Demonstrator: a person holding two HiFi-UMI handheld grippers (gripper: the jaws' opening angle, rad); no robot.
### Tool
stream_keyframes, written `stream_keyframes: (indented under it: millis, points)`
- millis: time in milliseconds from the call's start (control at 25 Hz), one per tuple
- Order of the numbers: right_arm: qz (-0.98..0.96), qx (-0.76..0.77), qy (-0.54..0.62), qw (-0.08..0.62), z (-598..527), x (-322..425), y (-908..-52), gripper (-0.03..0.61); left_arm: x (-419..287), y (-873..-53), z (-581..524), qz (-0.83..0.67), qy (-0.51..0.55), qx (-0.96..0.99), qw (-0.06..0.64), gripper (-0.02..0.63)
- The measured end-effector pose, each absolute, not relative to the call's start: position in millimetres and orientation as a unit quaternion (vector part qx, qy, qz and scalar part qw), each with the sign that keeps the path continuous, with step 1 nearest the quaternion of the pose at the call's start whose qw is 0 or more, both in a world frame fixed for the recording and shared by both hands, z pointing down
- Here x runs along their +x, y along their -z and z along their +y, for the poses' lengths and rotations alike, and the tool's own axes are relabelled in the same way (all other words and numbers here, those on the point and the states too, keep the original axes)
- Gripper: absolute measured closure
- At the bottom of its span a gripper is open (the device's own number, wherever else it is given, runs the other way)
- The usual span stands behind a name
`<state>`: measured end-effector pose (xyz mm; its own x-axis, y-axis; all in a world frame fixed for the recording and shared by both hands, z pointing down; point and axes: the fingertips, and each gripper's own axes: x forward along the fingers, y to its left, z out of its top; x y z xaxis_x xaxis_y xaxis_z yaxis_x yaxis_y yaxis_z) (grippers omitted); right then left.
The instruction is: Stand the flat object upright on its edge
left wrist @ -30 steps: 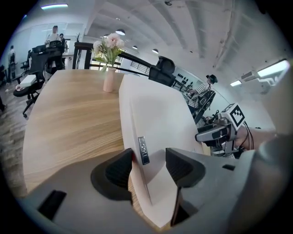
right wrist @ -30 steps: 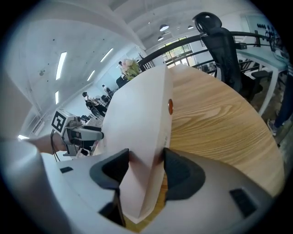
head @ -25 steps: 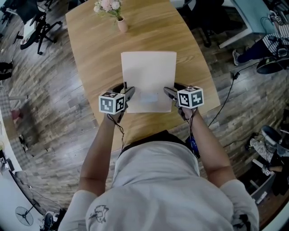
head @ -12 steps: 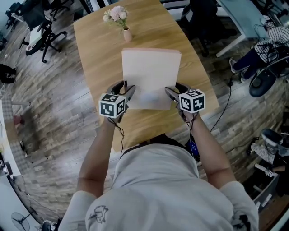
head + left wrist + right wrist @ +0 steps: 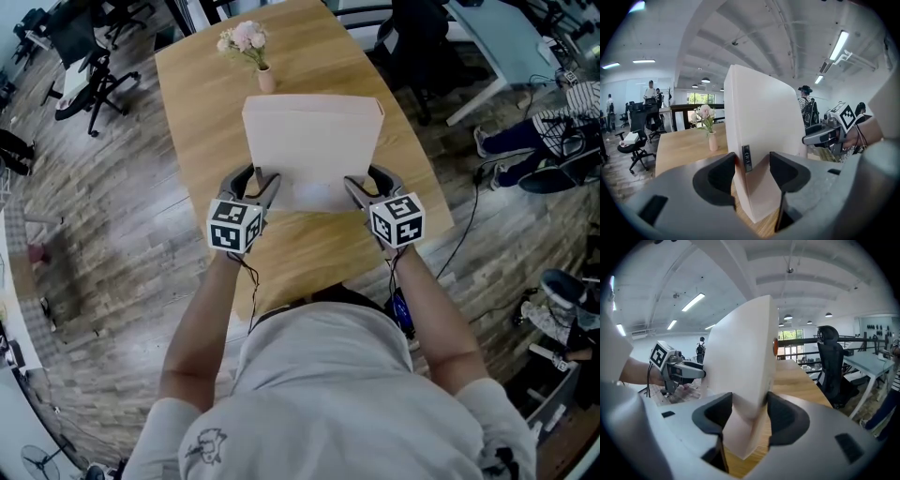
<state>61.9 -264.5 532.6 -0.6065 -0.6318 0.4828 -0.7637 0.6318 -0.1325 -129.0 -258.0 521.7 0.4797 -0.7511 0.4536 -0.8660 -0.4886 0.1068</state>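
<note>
Plain cream-white flat box (image 5: 312, 141) sits at centre frame, tilted steeply up over the wooden counter (image 5: 202, 112). A small dark label shows on its side edge. Left gripper (image 5: 266, 189) fingers clamp its left edge; right gripper (image 5: 353, 190) fingers clamp its right.

The left gripper (image 5: 752, 163) has its fingers (image 5: 721, 178) clamped on the pale flat box (image 5: 764, 126), apparently tilted over the wooden counter (image 5: 679, 151). A flower vase (image 5: 712, 140) stands at ten o'clock and the right gripper (image 5: 809, 137) at three.
</note>
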Motion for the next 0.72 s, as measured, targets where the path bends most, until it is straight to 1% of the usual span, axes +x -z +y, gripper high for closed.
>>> stream_keyframes:
  millis: [200,440,720]
  points:
    - [-0.881,0.412,-0.139,0.185,-270.3,66.3,-529.7,0.337,-124.6,-519.6,-266.9,-0.484,-0.174,0.847,0.136,0.379]
    - [-0.88,0.421,-0.085,0.203,-278.6,68.0,-535.7,0.339,-121.3,-528.5,-273.4,-0.496,-0.181,0.842,0.108,0.379]
    - [-0.876,0.425,-0.073,0.215,-288.9,69.2,-557.5,0.342,-120.4,-548.5,-282.2,-0.504,-0.181,0.836,0.116,0.379]
